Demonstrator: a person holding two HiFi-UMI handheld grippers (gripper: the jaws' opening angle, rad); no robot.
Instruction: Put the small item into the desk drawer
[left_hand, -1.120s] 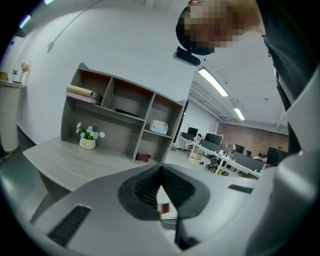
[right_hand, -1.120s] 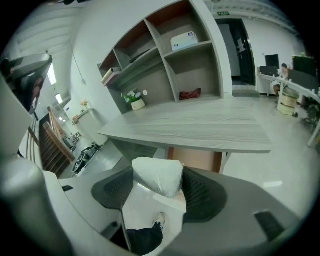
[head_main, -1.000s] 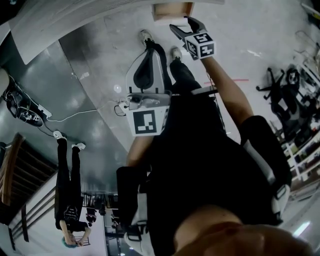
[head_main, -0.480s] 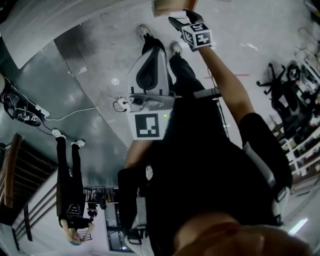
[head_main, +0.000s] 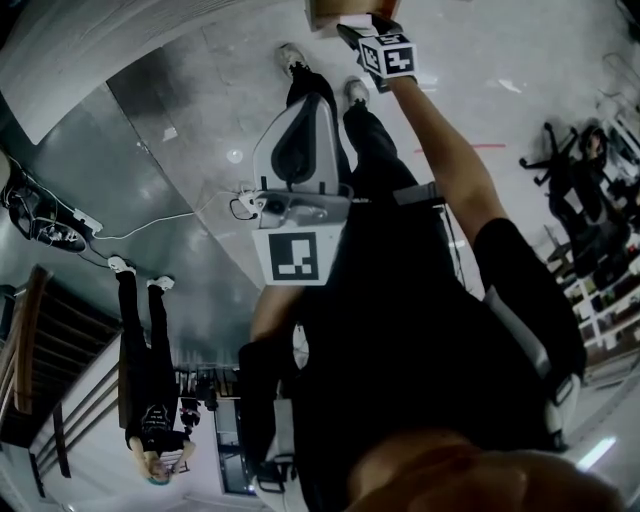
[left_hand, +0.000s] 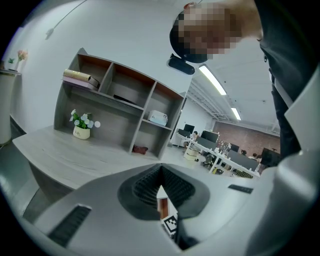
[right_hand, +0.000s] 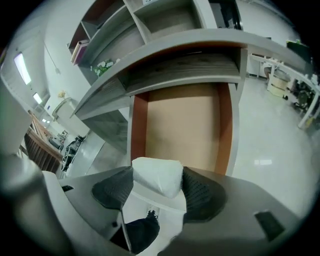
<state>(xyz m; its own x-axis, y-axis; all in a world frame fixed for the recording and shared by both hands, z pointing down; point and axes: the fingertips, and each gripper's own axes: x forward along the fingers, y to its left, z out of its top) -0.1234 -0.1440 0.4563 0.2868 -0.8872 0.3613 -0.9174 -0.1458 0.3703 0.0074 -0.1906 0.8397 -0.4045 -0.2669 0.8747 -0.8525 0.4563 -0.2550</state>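
The right gripper (right_hand: 159, 186) pinches the small white item (right_hand: 156, 176), long axis jaw to jaw — at the front edge of the drawer (right_hand: 180, 125), bare floor ahead. The left gripper (left_hand: 161, 189) has its jaws together, empty.

Your small item (right_hand: 156, 176) is a white, soft-looking lump with rounded corners, possibly a folded pad. It sits pinched between the ribbed jaws of your right hand-held gripper (right_hand: 156, 186). Just beyond it the drawer (right_hand: 182, 125) stands pulled open under the grey table (right_hand: 200, 45) edge, showing a tan floor and reddish-brown side walls.
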